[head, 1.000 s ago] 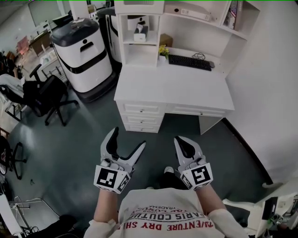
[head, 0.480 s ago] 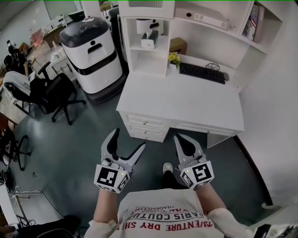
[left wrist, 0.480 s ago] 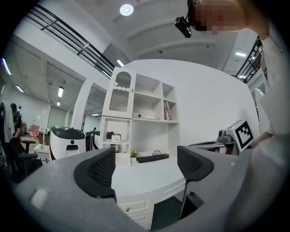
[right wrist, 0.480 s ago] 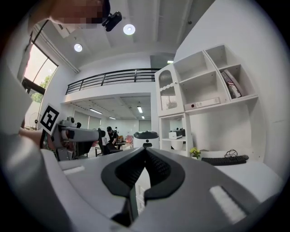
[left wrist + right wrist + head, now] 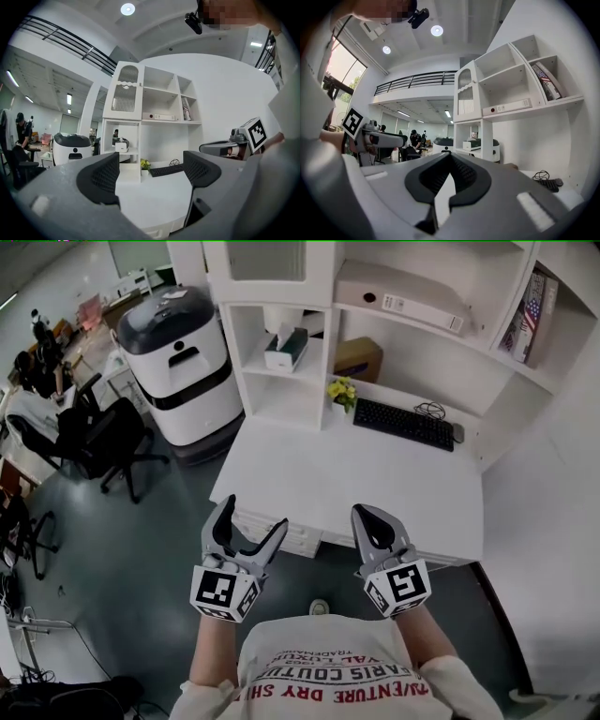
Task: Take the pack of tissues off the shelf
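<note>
Head view gave me the layout, read from the left: one black office chair on the dark floor, then one large white-and-black machine standing just beside the white shelf unit. The single pack of tissues sat on the board of the open cubby in that unit's left column, above the desk and well apart from both tools. Right of it I counted one cardboard box, one small pot of yellow flowers, one black keyboard on the desktop, one binder lying flat on the higher shelf, and a few books leaning at the far right, too few pixels for a count. Near the desk's front edge I had two tools, each with one marker cube. The left gripper was released, its jaws spread with nothing between them; its own camera showed only bare desktop in the gap of the left gripper, with the tissues far off in their cubby. The right gripper was clenched, tips meeting on nothing, as its own view confirmed for the right gripper, the tissues small beyond it.
</note>
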{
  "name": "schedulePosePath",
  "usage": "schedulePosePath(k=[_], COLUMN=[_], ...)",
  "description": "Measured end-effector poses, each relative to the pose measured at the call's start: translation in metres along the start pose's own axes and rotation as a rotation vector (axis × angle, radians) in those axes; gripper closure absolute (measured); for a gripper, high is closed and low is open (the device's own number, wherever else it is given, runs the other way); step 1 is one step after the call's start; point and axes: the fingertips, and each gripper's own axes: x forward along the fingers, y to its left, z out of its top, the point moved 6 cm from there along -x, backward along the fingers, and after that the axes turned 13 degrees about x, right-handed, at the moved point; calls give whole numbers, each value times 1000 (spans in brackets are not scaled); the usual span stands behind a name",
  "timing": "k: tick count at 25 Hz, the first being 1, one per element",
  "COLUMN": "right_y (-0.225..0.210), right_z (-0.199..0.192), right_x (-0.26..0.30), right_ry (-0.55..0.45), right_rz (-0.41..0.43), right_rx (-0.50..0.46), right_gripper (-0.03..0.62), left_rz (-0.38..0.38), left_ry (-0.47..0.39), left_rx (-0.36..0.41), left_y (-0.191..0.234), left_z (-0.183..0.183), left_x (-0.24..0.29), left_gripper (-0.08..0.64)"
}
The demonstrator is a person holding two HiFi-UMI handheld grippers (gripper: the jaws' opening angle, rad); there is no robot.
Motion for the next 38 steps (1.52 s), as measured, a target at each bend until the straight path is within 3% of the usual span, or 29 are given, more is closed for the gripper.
schedulePosePath(k=[9,16,24,31,38], right_y=[-59,-86,-124,-149,-163], right_z=[-2,4,17,13,3], right_x=[43,98,182,247,286], right_ry=[40,41,48,63,72], right_rz=[20,18,-39,-95,-92], right_rx=[18,-11,-10,-14,-45], right_gripper=[591,591,591,591,591], left_rz=[49,54,44,-18,-78], left_ry=[100,96,92,112,31], left_rx=[-4,-18,-5,7,12], left_y=[12,52,119,164,181], left_z=[-16,-30,-43,-65,-76], left_x=[75,143,239,317,370], left_gripper=[132,132,125,109,77])
